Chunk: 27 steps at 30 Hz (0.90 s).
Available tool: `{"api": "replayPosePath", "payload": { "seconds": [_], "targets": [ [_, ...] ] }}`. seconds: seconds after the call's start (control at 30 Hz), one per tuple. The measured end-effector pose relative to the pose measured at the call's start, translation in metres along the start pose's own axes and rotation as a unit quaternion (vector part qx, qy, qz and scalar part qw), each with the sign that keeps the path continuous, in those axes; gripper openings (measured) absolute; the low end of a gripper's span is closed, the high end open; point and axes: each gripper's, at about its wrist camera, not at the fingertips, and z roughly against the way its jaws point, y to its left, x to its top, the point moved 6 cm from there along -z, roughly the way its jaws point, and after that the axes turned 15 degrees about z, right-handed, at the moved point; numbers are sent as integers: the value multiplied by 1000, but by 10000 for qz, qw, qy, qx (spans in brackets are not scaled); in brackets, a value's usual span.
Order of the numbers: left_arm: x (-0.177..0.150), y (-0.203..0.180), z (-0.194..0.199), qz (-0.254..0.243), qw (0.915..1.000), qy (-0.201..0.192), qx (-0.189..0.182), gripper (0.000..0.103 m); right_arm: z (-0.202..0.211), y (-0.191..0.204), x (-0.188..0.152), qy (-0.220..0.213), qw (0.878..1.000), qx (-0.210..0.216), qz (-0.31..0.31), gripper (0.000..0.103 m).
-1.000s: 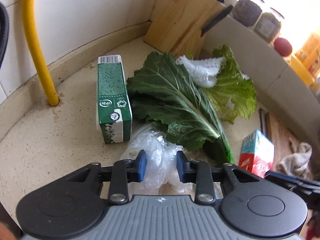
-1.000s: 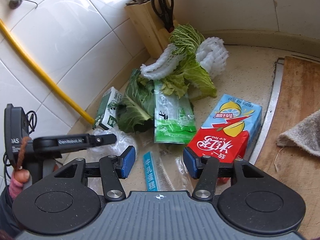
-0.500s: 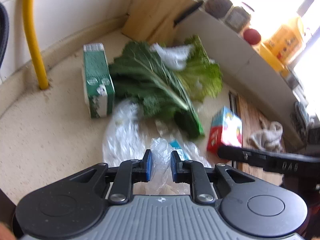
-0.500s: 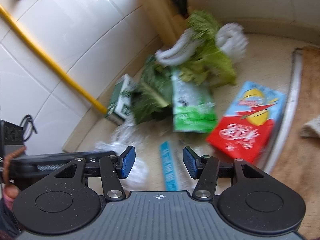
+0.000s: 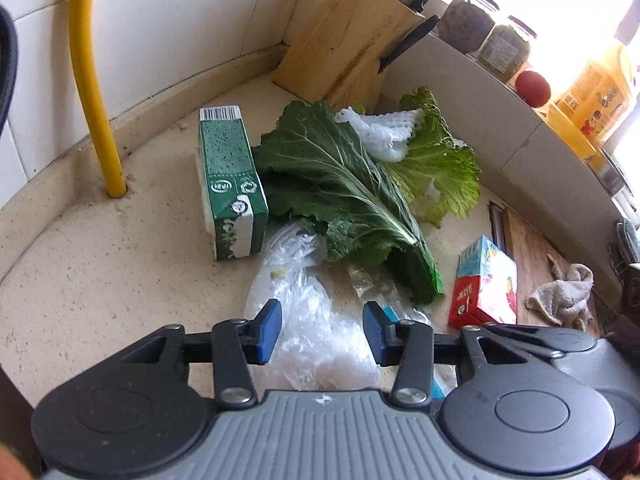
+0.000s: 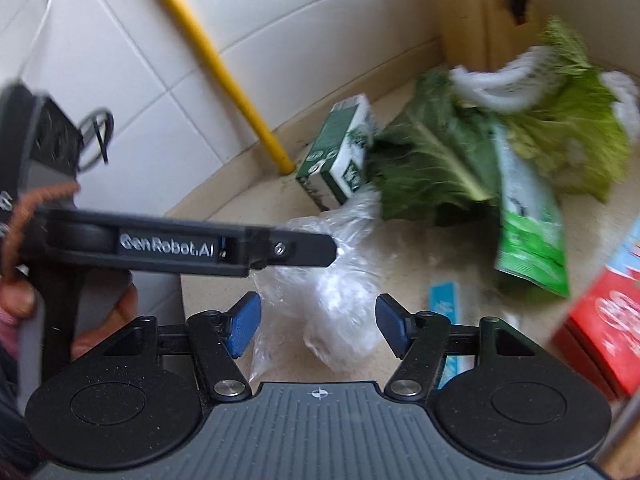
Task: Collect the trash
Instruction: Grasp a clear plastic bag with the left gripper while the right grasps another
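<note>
A crumpled clear plastic bag [image 5: 308, 320] lies on the beige counter [image 5: 100, 272]. My left gripper [image 5: 322, 328] is open just above it, one finger on either side. In the right wrist view the same bag [image 6: 340, 292] sits between the fingers of my open right gripper [image 6: 318, 324], and the left gripper's finger [image 6: 304, 250] reaches in from the left, touching the bag's top. Beyond the bag lie a green carton [image 5: 230, 184], dark leafy greens [image 5: 340, 184], a white foam net [image 5: 384, 132], a green pouch [image 6: 528, 216], a blue wrapper [image 6: 444, 304] and a red juice carton [image 5: 486, 284].
A wooden knife block [image 5: 344, 44] stands in the tiled corner and a yellow pipe [image 5: 94, 80] rises from the counter at the left. A cutting board [image 5: 532, 248] with a grey cloth [image 5: 564, 296] lies to the right. Jars and a yellow bottle line the ledge.
The left gripper, which was shut on the plastic bag, has opened and let it go. The right gripper has swung left until the bag sits between its fingers.
</note>
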Motion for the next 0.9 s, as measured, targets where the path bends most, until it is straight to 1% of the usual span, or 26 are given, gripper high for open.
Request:
{"api": "replayPosePath", "payload": {
  "seconds": [0.03, 0.1, 0.13, 0.17, 0.2, 0.3, 0.37, 0.43, 0.57, 0.6, 0.63, 0.67, 0.7, 0.8, 0.9],
  "targets": [
    [2, 1, 0, 30, 10000, -19, 2, 40, -8, -1, 0, 36, 10000, -26, 4, 62],
    [7, 4, 2, 82, 9999, -66, -13, 40, -21, -8, -2, 204, 9996, -176, -98, 37],
    [10, 5, 3, 100, 9999, -99, -3, 40, -24, -12, -4, 285, 9992, -208, -199, 29],
    [13, 7, 3, 114, 9998, -132, 29, 41, -21, -15, -4, 251, 9990, -139, -332, 27],
    [14, 8, 2, 121, 9998, -148, 68, 42, -16, -17, -5, 218, 9989, -87, -412, 25],
    [16, 13, -9, 115, 9998, -74, 156, 42, 8, -22, -11, 161, 9987, -216, -440, 25],
    [16, 12, -21, 74, 9998, 17, 189, 42, 22, -26, -19, 200, 9979, -257, -568, 25],
    [15, 8, -35, -98, 9995, 60, 278, 42, 32, -31, -27, 243, 9963, -285, -777, 25],
    [15, 3, -64, -443, 9966, -12, 700, 41, 43, -33, -35, 174, 9944, -368, -974, 25],
    [16, 1, -67, -558, 9954, -172, 756, 40, 44, -33, -35, 145, 9941, -384, -1009, 25],
    [16, -1, -69, -618, 9943, -209, 847, 39, 43, -34, -34, 124, 9937, -389, -1041, 25],
    [16, -4, -70, -664, 9937, -197, 885, 27, 44, -34, -34, 102, 9934, -399, -1067, 25],
    [16, -6, -70, -658, 9940, -139, 863, 13, 45, -35, -34, 80, 9931, -416, -1092, 25],
    [13, -7, -65, -399, 9975, 121, 571, 9, 54, -37, -35, -18, 9922, -435, -1167, 25],
    [9, -11, -42, -217, 9996, 147, 99, 7, 63, -43, -35, -133, 9895, -362, -1391, 25]
  ]
}}
